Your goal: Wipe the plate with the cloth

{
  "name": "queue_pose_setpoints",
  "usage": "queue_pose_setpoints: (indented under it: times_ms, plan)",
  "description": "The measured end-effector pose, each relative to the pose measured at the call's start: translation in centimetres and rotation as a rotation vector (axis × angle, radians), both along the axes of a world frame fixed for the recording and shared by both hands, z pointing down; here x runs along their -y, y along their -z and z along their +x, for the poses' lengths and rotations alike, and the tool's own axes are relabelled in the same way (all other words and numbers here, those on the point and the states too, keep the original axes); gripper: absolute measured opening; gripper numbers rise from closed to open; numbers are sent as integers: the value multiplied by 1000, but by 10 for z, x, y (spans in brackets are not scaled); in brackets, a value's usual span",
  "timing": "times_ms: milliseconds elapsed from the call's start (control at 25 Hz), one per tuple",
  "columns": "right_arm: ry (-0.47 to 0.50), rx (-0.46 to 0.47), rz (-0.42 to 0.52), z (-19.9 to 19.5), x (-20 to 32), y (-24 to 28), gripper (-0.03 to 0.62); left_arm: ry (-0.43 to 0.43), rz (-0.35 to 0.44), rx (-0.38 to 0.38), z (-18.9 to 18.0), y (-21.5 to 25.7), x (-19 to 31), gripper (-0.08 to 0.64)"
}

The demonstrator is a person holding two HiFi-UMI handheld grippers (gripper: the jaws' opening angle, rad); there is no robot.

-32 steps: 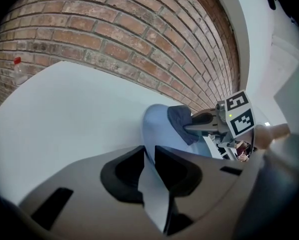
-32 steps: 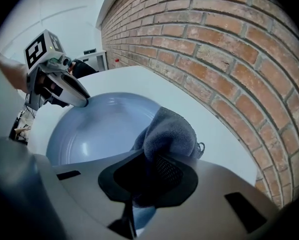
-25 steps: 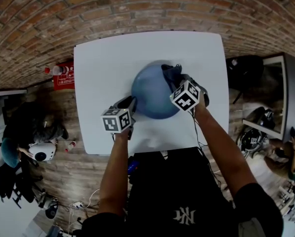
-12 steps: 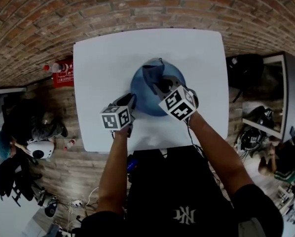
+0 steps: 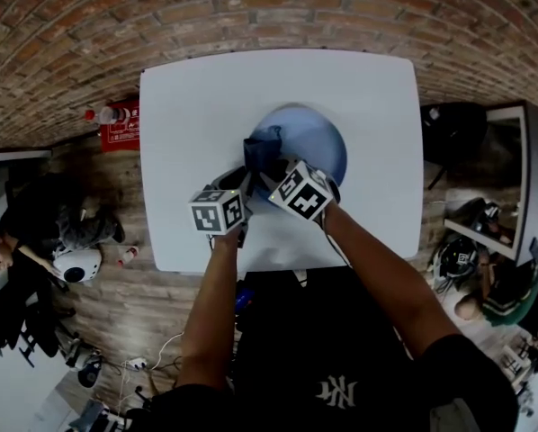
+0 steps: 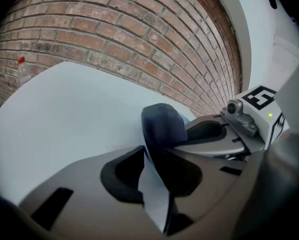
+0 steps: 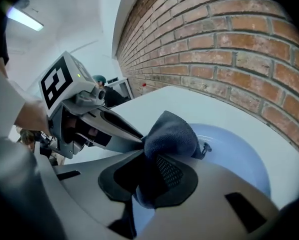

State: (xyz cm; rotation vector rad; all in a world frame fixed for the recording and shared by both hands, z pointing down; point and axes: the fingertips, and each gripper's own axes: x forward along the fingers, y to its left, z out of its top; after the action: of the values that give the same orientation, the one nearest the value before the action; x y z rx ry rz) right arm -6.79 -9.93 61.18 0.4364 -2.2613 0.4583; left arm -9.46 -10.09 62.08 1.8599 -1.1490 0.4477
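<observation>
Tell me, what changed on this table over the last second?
The right gripper, shut on the dark cloth, dragged it across the blue plate from the plate's right side to its left side in the head view, ending close beside the left gripper. The left gripper kept its grip on the plate's near rim. The plate and the white table stayed put.

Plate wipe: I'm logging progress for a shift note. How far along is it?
Done: left gripper grips the plate rim, right gripper holds the cloth. In hand: cloth sits on the plate's left side. Left: the bare remainder; cleanliness can't be judged.
</observation>
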Motion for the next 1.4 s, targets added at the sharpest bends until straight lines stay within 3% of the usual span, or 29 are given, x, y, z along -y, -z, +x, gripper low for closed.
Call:
queue_pose_setpoints:
  times_ms: [360,720,1120,1400]
  plan:
    - [89,-73,46,0,0,-12,66,-9,-3,3,-1,-2,-1,67]
    - [68,-137,90,34,4,-12,66,-13,-1,3,-1,-1,-1,69]
    - [-27,-237,103,90,24,-15,66,-8,8,4,-1,-2,-1,69]
    - [-65,-381,120,128,35,-18,66,-9,6,9,-2,-2,-2,69]
